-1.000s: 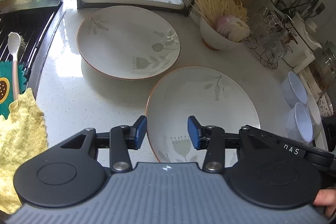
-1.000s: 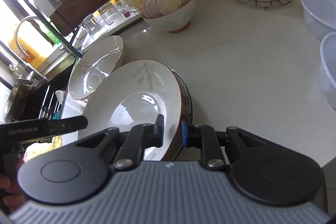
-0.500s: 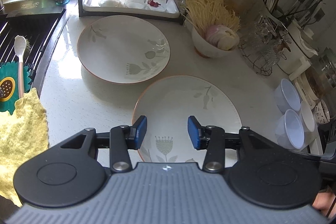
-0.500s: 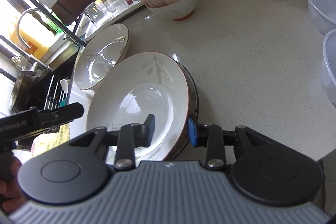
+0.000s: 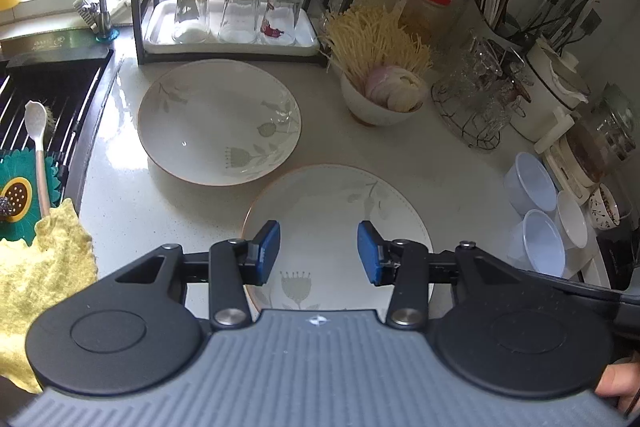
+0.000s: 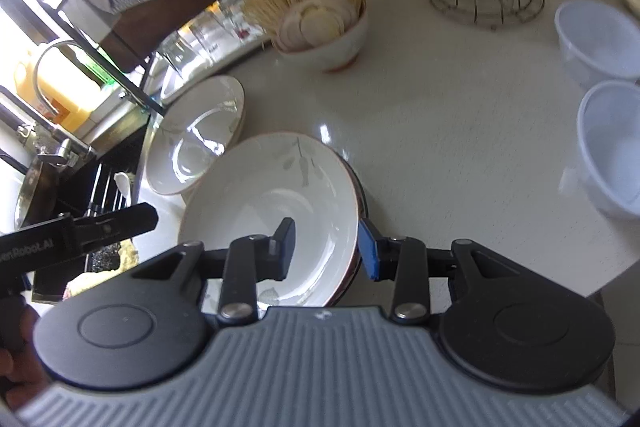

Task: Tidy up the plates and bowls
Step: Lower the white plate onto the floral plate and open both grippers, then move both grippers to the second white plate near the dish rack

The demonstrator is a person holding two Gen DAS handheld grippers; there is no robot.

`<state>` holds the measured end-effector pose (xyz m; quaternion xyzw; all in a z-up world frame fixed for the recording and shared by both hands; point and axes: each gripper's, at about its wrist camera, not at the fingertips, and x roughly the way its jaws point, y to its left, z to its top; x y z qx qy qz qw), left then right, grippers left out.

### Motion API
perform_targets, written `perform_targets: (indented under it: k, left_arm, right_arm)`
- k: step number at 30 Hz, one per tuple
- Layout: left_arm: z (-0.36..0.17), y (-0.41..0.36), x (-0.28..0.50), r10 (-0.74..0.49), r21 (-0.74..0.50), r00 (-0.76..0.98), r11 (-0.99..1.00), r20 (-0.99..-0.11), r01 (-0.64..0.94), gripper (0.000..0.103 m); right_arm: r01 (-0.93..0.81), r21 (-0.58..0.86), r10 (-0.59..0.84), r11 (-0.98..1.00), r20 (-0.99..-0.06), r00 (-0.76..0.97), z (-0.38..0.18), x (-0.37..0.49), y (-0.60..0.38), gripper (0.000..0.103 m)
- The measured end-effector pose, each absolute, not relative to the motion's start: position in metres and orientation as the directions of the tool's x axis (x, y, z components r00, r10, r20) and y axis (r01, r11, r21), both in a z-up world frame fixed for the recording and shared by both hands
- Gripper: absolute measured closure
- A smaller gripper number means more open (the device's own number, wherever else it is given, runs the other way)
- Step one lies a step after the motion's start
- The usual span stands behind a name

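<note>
While the right gripper [image 6: 326, 249] hung just above the near plate [image 6: 272, 215], its jaws were opening, one finger over the plate's well and the other outside the rim, neither pad pressing on it. That plate appeared to rest on a darker-rimmed dish beneath it, only a sliver of which showed at its right edge, so the step in hand looked like the release after stacking one plate on another. The left gripper [image 5: 318, 253] hovered over the same plate with its jaws partly apart and nothing between them.

Taking the near plate as landmark: a second plate [image 5: 219, 121] of the same pattern lay just beyond it toward the sink [image 5: 48, 95], close but not touching. Beyond the near plate toward the wall stood a white bowl [image 5: 380, 105] stuffed with noodles and sliced onion. Off to the near plate's right sat a cluster of small translucent bowls [image 5: 536, 211].

Both plates were shallow, cream-white, glossy, with a thin brown rim and faint grey-green leaf and flower prints; both looked clean and empty.

The next move would probably be to fetch the second plate: either gripper would need to straddle its rim, clamp firmly, lift it clear of the counter [image 6: 460, 131] and set it level on the stack. Glazed rims are slippery, so a shallow bite could let it tip.
</note>
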<state>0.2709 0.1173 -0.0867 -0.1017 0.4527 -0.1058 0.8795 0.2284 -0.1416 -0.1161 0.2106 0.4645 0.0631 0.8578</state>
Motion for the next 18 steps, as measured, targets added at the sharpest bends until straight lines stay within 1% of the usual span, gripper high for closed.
perform_targets:
  k: [10, 18]
  left_arm:
    - [-0.056, 0.112, 0.238, -0.262, -0.253, 0.618, 0.962, -0.742, 0.104, 0.054]
    - [-0.041, 0.101, 0.215, -0.263, -0.234, 0.628, 0.963, -0.732, 0.131, 0.054]
  right_arm:
    - [0.006, 0.366, 0.256, 0.931, -0.662, 0.705, -0.061, 0.190, -0.151, 0.064]
    - [-0.056, 0.323, 0.251, 0.945, -0.603, 0.757, -0.038, 0.165, -0.147, 0.064]
